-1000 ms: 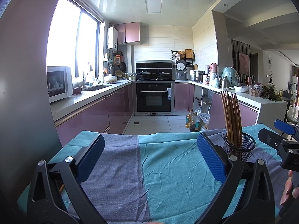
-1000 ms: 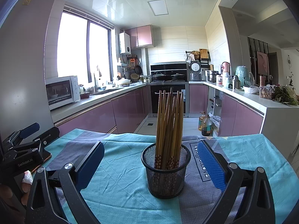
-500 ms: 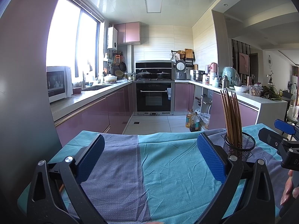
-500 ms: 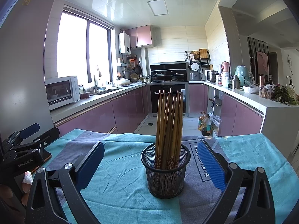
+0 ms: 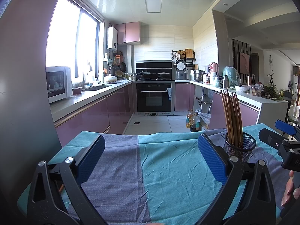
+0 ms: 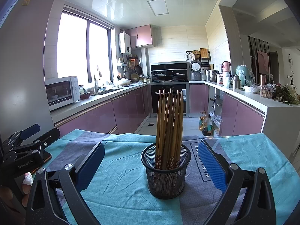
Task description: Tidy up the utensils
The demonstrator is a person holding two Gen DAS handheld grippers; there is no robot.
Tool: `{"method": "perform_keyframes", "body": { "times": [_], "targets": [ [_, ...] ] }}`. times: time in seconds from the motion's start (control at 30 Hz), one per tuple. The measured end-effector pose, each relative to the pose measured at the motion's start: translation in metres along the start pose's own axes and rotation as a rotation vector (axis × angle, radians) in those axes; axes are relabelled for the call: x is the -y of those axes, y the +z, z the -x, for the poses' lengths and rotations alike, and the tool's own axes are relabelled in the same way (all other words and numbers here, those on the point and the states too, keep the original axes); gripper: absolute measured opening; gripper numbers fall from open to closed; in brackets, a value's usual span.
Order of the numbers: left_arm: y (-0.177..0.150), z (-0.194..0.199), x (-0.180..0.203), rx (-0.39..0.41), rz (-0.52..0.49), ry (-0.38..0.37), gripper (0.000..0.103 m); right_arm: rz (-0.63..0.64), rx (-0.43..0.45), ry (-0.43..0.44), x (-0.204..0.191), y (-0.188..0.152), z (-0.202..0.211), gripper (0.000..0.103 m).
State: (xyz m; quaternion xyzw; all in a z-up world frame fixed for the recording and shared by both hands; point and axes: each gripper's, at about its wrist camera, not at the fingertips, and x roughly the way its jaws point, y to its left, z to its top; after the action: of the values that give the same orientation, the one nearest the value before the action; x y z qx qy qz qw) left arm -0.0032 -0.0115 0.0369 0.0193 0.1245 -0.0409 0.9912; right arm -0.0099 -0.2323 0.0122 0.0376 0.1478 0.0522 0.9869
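Wooden chopsticks (image 6: 169, 123) are stood in a round wire-mesh holder (image 6: 166, 176); both grippers, left gripper (image 5: 151, 157) and right gripper (image 6: 151, 161), are held wide apart, empty.

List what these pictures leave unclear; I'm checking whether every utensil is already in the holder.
- Chopsticks: tips sit behind the holder mesh in the right view; the exact count is lost where they overlap.
- Cloth near edge: cut off by the frame and both claws in each view.
- Brown item under the left claw: mostly covered, kind unclear.
- Holder in left view: partly behind a pad.
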Motion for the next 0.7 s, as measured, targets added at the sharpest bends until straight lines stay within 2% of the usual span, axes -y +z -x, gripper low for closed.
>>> {"method": "perform_keyframes", "body": {
  "times": [0.7],
  "targets": [
    [-0.0042, -0.0027, -0.0012, -0.004, 0.002, 0.003, 0.097, -0.003, -0.003, 0.002, 0.0005, -0.0009, -0.0008, 0.096]
  ]
}}
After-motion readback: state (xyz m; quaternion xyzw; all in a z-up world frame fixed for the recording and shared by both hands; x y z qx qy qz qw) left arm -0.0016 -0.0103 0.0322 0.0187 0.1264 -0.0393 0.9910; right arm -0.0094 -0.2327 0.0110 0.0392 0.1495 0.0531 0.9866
